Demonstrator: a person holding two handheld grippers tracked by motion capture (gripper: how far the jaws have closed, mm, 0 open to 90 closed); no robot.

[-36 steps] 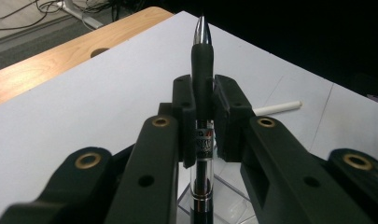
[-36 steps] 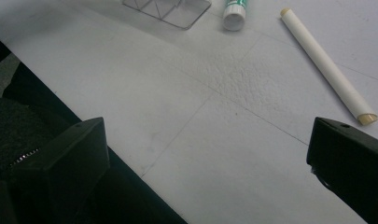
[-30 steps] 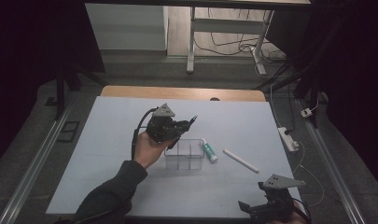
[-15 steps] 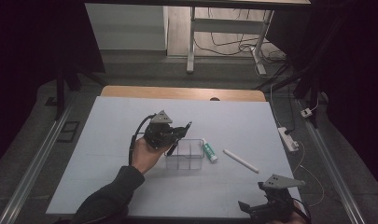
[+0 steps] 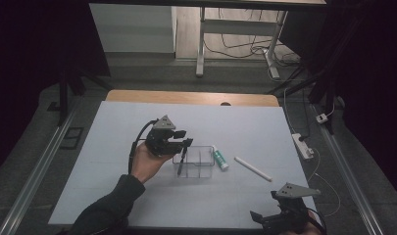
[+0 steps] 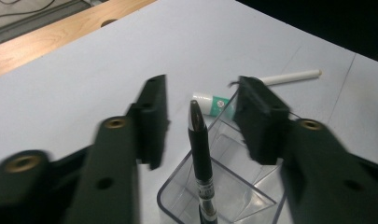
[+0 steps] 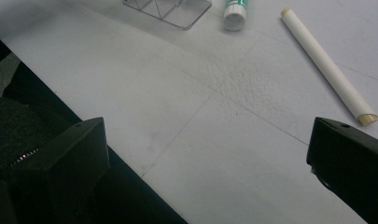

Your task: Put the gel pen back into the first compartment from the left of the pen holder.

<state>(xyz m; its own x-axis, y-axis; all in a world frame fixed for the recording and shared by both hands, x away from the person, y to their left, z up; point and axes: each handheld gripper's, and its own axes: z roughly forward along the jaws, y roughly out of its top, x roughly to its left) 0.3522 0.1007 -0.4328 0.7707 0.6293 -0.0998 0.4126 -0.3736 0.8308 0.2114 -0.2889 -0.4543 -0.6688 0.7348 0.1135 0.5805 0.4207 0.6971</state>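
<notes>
Left gripper (image 6: 198,121) has just opened; the pen (image 6: 201,158), clamped before, stands free in the box (image 6: 252,196), its base cut off. Right gripper (image 7: 205,154) gapes empty at five o'clock.

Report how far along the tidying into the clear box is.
Done: the black pen stands in the clear box. In hand: the left gripper has just been opening, its fingers apart from the pen. Left: the green-and-white tube and white stick lie on the table; the right gripper waits open.

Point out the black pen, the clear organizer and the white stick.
black pen (image 6: 200,154), left gripper view, mid barrel.
clear organizer (image 5: 206,169), high view, right compartment wall.
white stick (image 7: 324,63), right gripper view, middle of shaft.
</notes>
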